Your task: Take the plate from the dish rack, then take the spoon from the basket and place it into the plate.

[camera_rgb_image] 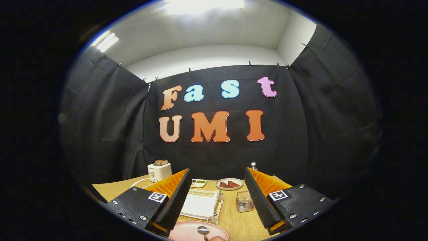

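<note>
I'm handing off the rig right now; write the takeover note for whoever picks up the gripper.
Gripper: fingers open, holding nothing, raised above the wooden table.
Round pink plate: flat on the table, near the fingers, out of the white dish rack beyond it.
Metal spoon: its bowl rests on the pink plate.
Clear wire basket: stands beside the rack; I cannot tell what it holds.
Done: plate out, spoon on plate.
Left: apparently nothing; just confirm the spoon sits steady.

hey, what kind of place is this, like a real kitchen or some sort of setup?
Most likely a staged recording booth dressed as a kitchen table, not a real kitchen: black cloth walls are clipped up around a wooden table holding a toaster, a dish rack and a pink plate. The gripper hangs open above it.
</note>
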`<action>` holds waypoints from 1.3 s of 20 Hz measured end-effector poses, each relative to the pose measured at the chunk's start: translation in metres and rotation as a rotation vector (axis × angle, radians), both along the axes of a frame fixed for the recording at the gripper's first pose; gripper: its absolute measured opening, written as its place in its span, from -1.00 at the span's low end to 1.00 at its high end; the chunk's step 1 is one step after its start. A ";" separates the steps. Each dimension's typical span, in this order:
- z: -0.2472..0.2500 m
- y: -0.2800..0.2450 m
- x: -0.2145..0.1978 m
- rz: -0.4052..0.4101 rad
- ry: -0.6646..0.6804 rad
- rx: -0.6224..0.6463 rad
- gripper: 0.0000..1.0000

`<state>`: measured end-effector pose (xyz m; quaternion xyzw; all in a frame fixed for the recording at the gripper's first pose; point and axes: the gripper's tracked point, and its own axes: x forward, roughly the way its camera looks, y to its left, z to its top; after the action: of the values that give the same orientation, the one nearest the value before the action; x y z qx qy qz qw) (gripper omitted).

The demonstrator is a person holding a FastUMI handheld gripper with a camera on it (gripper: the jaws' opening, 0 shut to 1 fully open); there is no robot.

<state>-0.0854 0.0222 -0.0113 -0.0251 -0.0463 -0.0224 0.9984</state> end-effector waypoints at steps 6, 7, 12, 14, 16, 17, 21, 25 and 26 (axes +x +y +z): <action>0.009 -0.002 -0.001 -0.010 -0.022 -0.003 0.92; 0.011 -0.001 -0.001 -0.009 -0.025 -0.003 0.92; 0.014 0.003 -0.001 -0.012 -0.039 -0.016 0.92; 0.012 0.006 -0.001 -0.008 -0.032 -0.009 0.92; 0.009 0.009 0.001 0.003 -0.024 -0.006 0.92; 0.008 0.007 0.002 0.000 -0.022 -0.009 0.92; 0.010 0.009 0.002 0.001 -0.026 -0.011 0.92; 0.013 0.009 0.001 -0.004 -0.035 -0.029 0.92; 0.013 0.009 0.001 -0.005 -0.037 -0.029 0.92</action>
<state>-0.0839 0.0313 0.0015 -0.0394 -0.0650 -0.0247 0.9968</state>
